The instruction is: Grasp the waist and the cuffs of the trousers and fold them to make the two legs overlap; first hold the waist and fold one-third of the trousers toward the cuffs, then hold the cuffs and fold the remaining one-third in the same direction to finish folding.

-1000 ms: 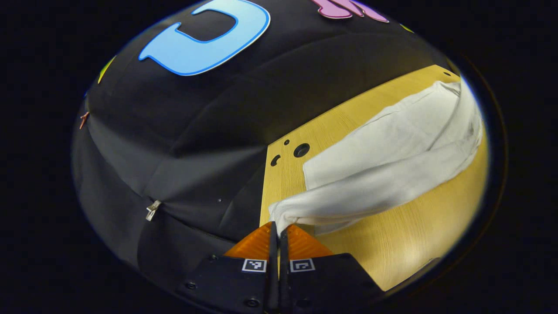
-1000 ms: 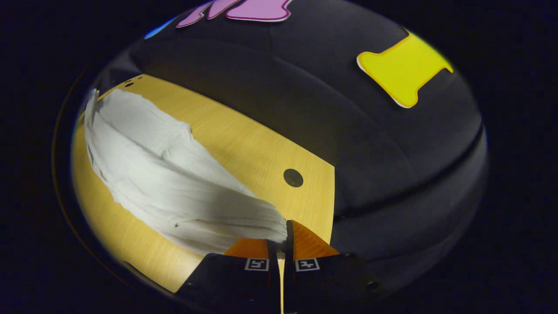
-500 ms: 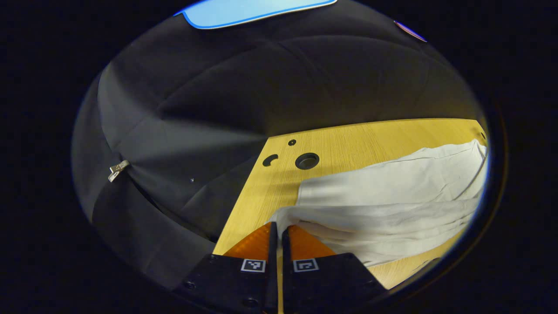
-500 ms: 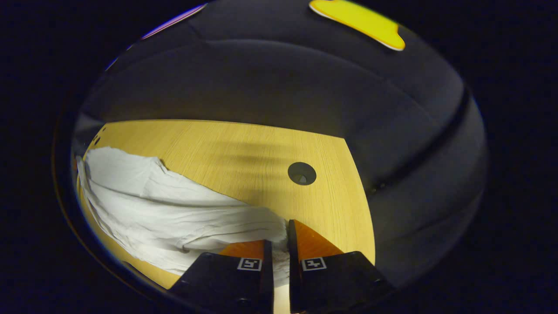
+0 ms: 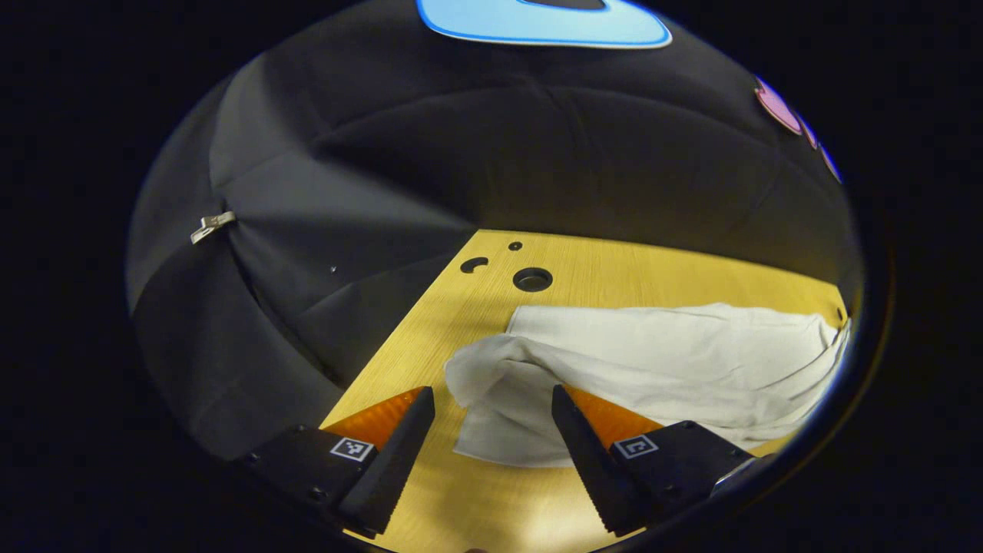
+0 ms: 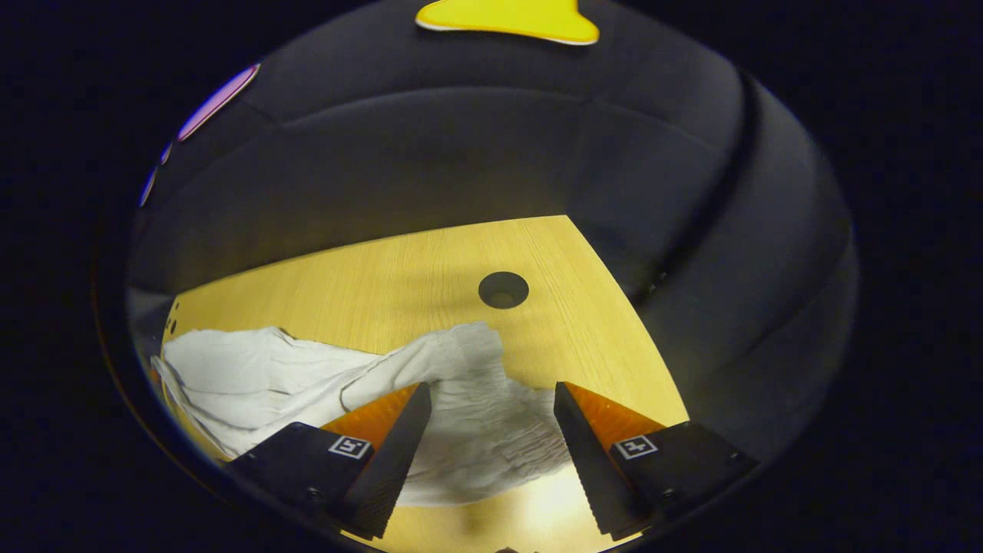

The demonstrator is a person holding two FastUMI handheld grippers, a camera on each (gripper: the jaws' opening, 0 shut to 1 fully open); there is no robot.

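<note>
Grippers first: the left gripper (image 5: 491,403) has its jaws spread wide with nothing between them but air and a view of cloth, and the right gripper (image 6: 491,399) is spread just as wide, also holding nothing.

Past the left one's fingertips lies the pair of white, thin cotton-looking trousers (image 5: 653,361), flat on the yellow wood-grain table (image 5: 491,491). The end nearest that gripper is narrow and rumpled, with a top layer curled over a lower one, so I'd guess cuffs, legs stacked. The cloth sits just ahead of and between the fingers, not touching them as far as I can tell.

From the right gripper view the trousers (image 6: 461,422) show a gathered, ribbed edge right between the fingers, which looks like an elastic waist. Round holes in the table (image 6: 503,289) sit beyond it, well apart from the cloth.

Handling-wise: I reckon it's light, floppy, zero stiffness, wrinkles if you look at it funny. It'll drag and bunch rather than slide clean. I'd pinch the waistband through both layers at the edge, since a one-layer grab would likely peel the legs apart.
</note>
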